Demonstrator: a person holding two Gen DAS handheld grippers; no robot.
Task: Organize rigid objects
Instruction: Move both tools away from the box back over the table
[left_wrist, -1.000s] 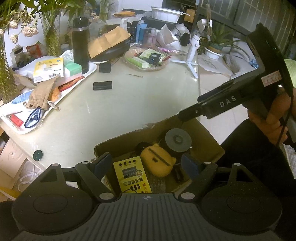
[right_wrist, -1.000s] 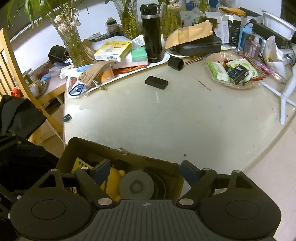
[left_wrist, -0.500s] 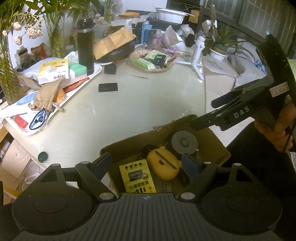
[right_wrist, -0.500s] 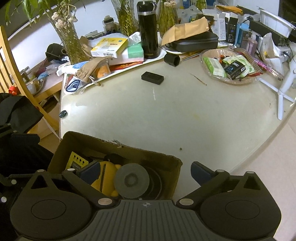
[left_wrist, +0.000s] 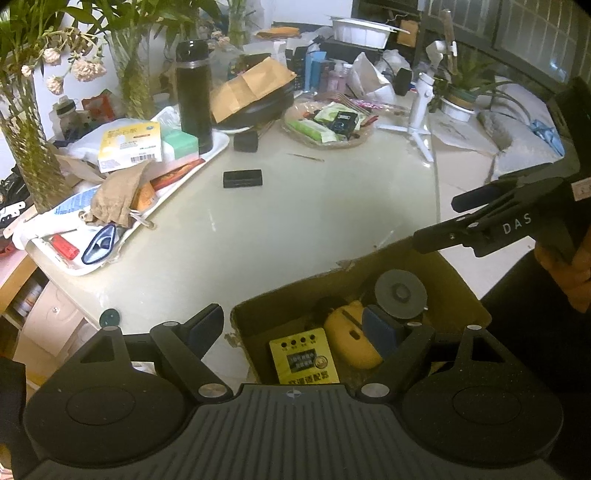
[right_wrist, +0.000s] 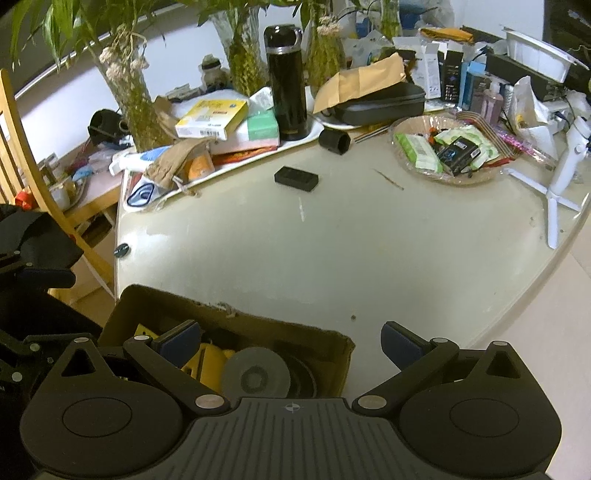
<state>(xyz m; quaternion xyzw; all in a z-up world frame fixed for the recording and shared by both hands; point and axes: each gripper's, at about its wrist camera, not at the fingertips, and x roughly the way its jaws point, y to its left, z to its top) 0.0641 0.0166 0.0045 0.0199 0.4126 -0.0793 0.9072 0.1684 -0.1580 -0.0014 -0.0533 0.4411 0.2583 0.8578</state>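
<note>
Showing the right gripper (left_wrist: 436, 221) from the side, held by a hand (left_wrist: 569, 273) above the box (left_wrist: 461, 291), the left view differs from the right view, which shows a chair (right_wrist: 22, 162). Both grippers are spread wide and hold nothing; the left gripper (left_wrist: 295, 325) straddles the box's near-left wall. The box sits at the table (right_wrist: 332, 251) edge and contains one yellow card (left_wrist: 303, 357), one yellow case (left_wrist: 347, 332) and one grey disc (left_wrist: 399, 294). One black block (left_wrist: 242, 178) lies apart on the table.

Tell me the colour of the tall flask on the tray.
Black flask, clearest in the right wrist view.
</note>
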